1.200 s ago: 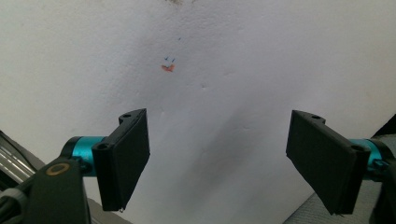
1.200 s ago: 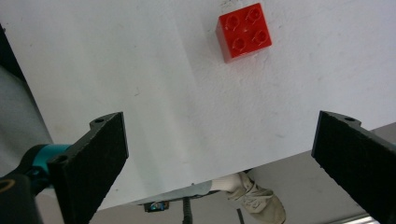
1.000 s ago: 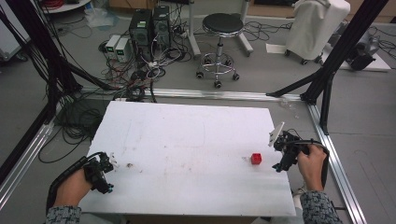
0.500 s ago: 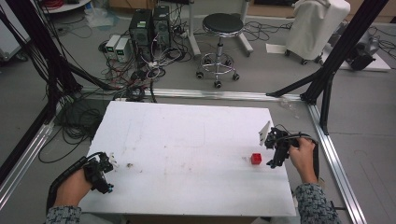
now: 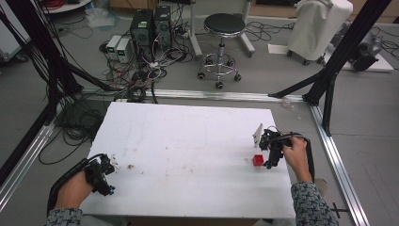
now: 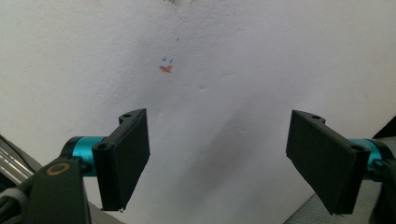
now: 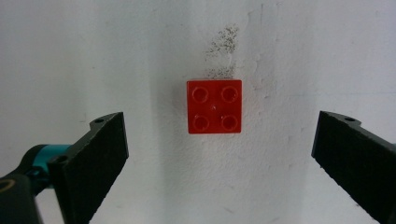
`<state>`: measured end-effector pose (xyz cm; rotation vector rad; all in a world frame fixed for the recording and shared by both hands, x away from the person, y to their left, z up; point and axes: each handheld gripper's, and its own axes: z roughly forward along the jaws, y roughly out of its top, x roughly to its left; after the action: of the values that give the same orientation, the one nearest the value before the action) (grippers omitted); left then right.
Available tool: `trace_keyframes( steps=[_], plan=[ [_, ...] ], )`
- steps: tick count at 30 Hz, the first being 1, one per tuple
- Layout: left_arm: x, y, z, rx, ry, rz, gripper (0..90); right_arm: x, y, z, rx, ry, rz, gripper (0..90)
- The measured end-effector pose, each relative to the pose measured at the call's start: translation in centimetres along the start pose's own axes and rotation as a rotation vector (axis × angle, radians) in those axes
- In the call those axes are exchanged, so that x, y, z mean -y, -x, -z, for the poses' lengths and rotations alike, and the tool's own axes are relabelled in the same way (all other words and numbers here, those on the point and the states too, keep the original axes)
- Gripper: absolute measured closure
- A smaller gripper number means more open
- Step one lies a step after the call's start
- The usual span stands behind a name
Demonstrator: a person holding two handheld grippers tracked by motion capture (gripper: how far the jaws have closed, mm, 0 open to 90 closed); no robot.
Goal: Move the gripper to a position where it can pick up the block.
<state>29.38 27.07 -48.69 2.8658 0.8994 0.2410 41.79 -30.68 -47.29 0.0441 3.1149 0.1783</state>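
Red brick (image 7: 214,106) between (untouched) spread jaws

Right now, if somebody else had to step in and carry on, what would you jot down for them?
Right tool: open, held over the red brick, jaws wide on either side of it, not touching it.
Left tool: open, holding nothing, near the front left corner of the white table.
Red brick: lies flat, studs up, on the table's right side, just left of the right tool in the high view.
Done: right tool lined up with the brick.
Left: probably lower the right tool, close on the brick and lift. Where it should go cannot be told.
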Motion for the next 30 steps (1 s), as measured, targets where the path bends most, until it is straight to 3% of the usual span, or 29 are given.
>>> trace_keyframes(
  steps=[10,30],
  plan=[
    [-0.2,0.1,-0.2,0.004,-0.008,-0.002,21.9,-0.5,0.2,-2.3,-0.036,-0.03,0.019,2.9],
    [-0.2,0.2,-0.3,0.001,-0.007,-0.001,21.8,-0.8,0.6,-4.3,-0.03,-0.076,-0.006,2.9]
  ],
)
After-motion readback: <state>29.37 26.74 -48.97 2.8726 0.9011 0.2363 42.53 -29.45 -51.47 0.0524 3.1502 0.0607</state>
